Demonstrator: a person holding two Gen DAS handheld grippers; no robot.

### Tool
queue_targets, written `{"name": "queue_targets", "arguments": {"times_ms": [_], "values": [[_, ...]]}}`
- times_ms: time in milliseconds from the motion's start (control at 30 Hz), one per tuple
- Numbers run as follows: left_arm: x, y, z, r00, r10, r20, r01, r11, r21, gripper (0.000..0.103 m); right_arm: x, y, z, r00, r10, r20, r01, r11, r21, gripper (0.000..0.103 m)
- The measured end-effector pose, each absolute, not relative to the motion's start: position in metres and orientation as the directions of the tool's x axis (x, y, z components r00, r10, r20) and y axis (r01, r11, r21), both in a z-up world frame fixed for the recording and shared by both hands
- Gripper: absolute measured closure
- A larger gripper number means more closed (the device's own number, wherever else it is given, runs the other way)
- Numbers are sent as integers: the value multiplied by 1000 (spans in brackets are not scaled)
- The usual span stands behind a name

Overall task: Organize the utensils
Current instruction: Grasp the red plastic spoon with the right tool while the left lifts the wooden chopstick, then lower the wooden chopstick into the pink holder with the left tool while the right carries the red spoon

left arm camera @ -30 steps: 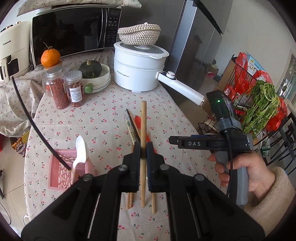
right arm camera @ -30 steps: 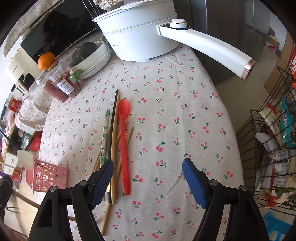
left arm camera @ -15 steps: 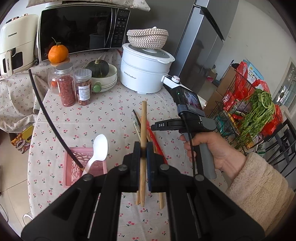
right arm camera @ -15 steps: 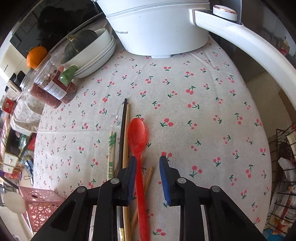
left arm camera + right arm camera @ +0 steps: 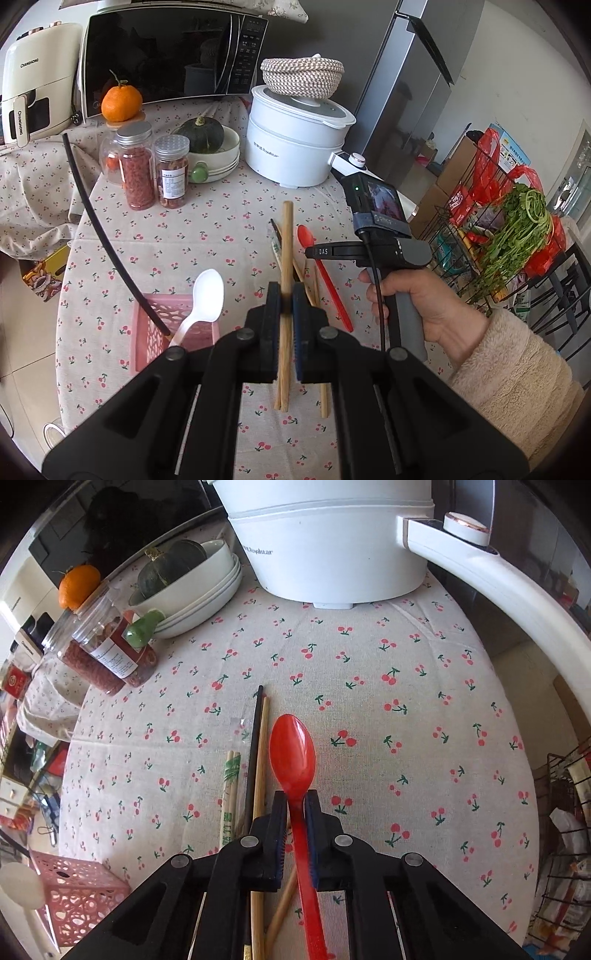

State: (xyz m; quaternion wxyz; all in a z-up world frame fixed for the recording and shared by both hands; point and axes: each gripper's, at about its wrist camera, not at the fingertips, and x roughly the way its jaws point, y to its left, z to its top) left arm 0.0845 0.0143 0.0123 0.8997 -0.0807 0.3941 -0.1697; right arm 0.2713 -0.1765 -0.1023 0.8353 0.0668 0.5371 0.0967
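My left gripper [image 5: 285,300] is shut on a wooden chopstick [image 5: 286,243] and holds it above the table, to the right of the pink basket [image 5: 147,334]. The basket holds a white spoon [image 5: 205,295] and a black chopstick [image 5: 99,229]. My right gripper [image 5: 295,805] is shut on the handle of the red spoon [image 5: 293,757], which lies on the cherry-print cloth. Beside it lie a black chopstick [image 5: 255,738], wooden chopsticks [image 5: 261,746] and a wrapped pair [image 5: 229,794]. The right gripper also shows in the left wrist view [image 5: 314,252].
A white electric pot [image 5: 295,144] with a long handle [image 5: 498,576] stands at the back. Stacked bowls with a squash [image 5: 207,140] and two jars [image 5: 155,170] stand back left. A microwave [image 5: 166,55] is behind. A wire rack with greens [image 5: 517,236] stands right of the table.
My right gripper has moved forward over the red spoon and closed from wide open onto its handle. My left gripper has lifted and pulled back with the wooden chopstick.
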Motion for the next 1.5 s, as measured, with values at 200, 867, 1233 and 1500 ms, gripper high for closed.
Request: {"name": "queue_targets", "arguments": {"times_ms": [200, 867, 1233, 1500], "values": [[71, 23, 35, 682, -381, -625, 253, 924, -287, 96, 226, -193, -43, 548, 275, -790, -76, 957, 281, 94], [26, 96, 90, 920, -219, -326, 122, 949, -291, 96, 104, -170, 38, 787, 373, -491, -220, 914, 341, 94], [74, 99, 23, 832, -231, -505, 76, 948, -309, 96, 94, -138, 29, 798, 394, -455, -272, 910, 312, 93], [95, 99, 7, 777, -185, -601, 39, 968, -248, 67, 84, -113, 42, 828, 419, -372, -290, 889, 355, 93]]}}
